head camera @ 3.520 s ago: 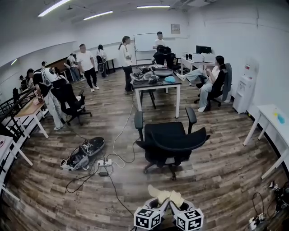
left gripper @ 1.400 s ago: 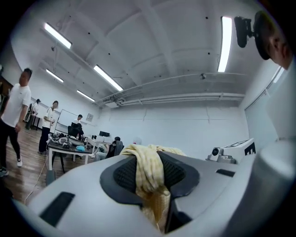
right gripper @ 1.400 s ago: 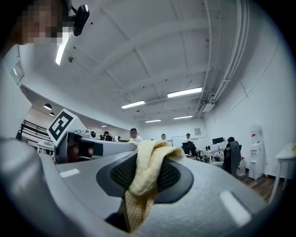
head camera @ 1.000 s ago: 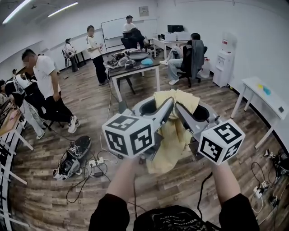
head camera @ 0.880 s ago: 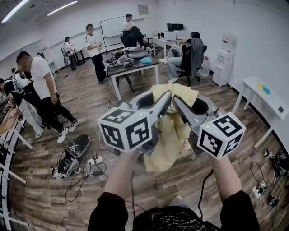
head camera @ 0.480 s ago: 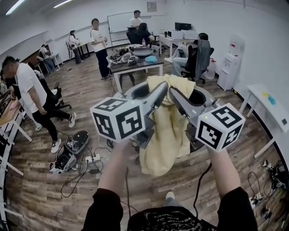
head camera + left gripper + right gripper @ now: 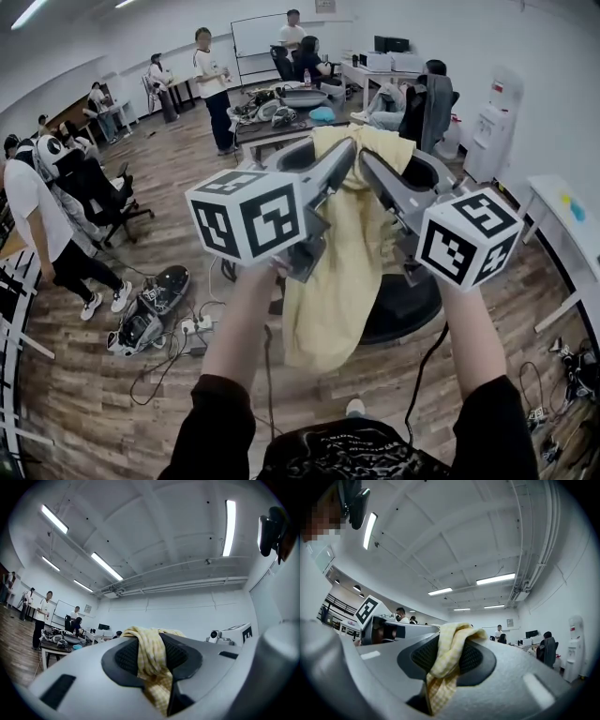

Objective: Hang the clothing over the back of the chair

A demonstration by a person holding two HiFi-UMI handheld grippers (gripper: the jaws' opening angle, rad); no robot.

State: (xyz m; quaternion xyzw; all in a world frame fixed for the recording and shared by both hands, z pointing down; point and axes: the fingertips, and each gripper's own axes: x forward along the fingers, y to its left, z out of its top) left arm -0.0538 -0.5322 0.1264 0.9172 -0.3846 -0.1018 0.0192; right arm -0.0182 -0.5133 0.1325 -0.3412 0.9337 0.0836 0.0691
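In the head view the left hand-held gripper (image 7: 343, 152) and the right hand-held gripper (image 7: 368, 159) are raised side by side, tips close together. Each pinches the top edge of the pale yellow clothing (image 7: 336, 272), which hangs free below them in a long limp fold. Beyond and beneath it stands the black chair (image 7: 405, 306), whose back the cloth does not yet lie over. A far worktop (image 7: 281, 120) carries clutter too small to name, and no container plays any part here. In the left gripper view the jaws are narrow and clamped on a bunched strip of checked fabric that spills over the top of the pads. The right gripper view shows the same: jaws drawn in on a folded wad of the cloth, with a corner flopping forward. The garment looks light, soft and shapeless, likely to slide off smooth upholstery. It seems best held at the top edge, grips spread apart, so it can drape evenly.
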